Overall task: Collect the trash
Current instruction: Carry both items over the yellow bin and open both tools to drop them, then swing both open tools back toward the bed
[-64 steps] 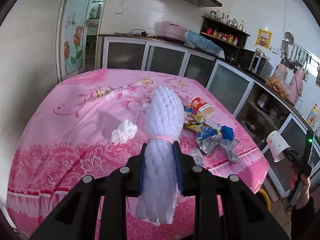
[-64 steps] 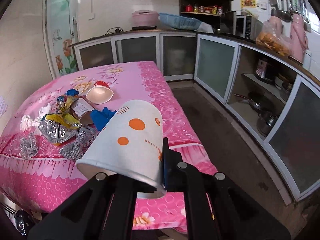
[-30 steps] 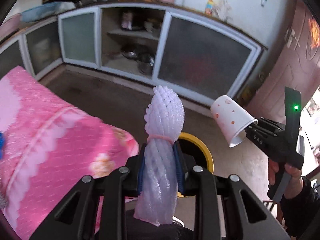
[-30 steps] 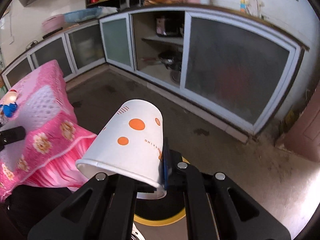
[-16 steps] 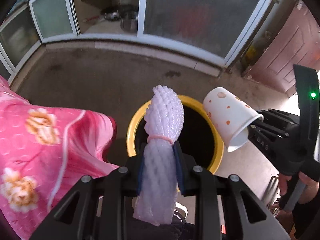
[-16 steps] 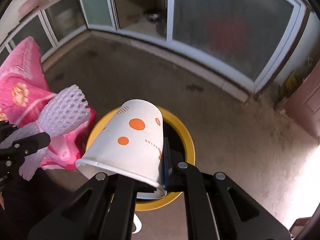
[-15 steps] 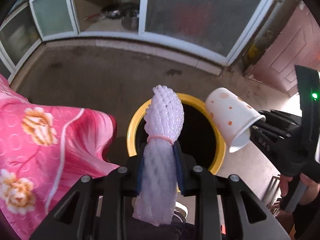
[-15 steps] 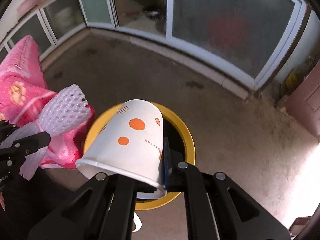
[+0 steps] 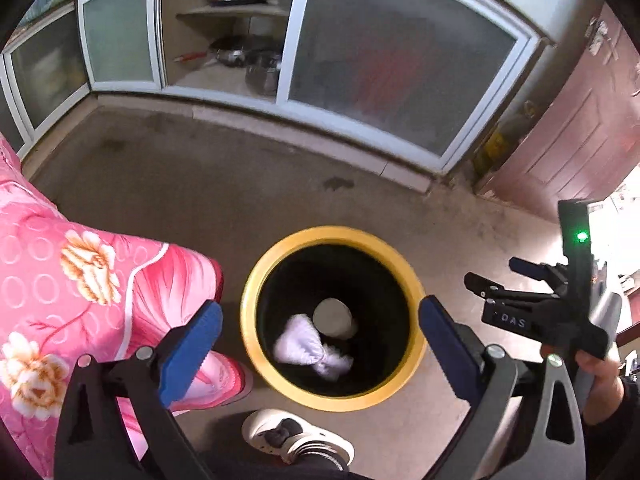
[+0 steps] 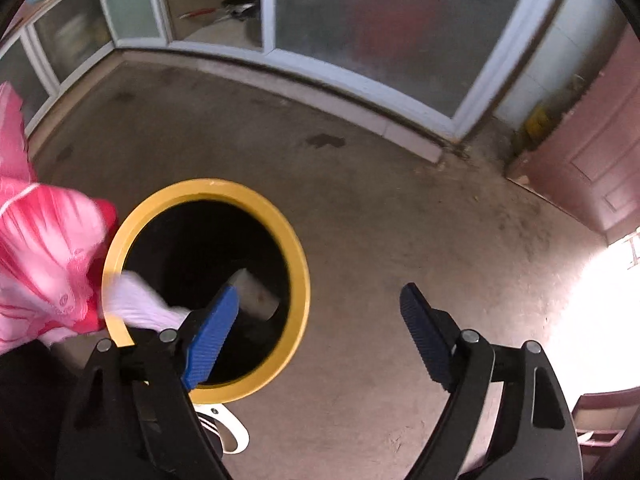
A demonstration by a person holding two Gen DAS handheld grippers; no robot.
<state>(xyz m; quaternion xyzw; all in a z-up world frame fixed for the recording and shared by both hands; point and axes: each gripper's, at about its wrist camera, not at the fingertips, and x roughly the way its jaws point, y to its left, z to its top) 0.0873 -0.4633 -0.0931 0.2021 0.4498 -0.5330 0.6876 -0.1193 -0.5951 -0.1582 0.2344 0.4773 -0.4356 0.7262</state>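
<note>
Both your grippers are pointing down over the bin, the round one with the yellow rim and black inside, standing on the concrete floor right next to the hanging corner of the pink flowered tablecloth.

Your left gripper has its jaws spreading, already really wide, and nothing is between the blue pads. Looking straight down through that gap you can see the trash inside the bin: the white foam net, a bit blurred, lies low in the black interior, and the paper cup sits just beside it, touching or nearly so, its round end facing up.

Your right gripper is opening too, pads well apart, nothing gripped. In that view its left pad overlaps the bin opening, and the cup shows as a pale blurred shape inside the bin just past that pad. The foam net is a white smear over the bin's left rim; can't tell from this view how deep it is.

From the left camera you can also see your right hand wrapped around the right gripper's handle, off to the right of the bin, green light on top. A white shoe sits on the floor just below the bin. Glass-front cabinets run along the back.
</note>
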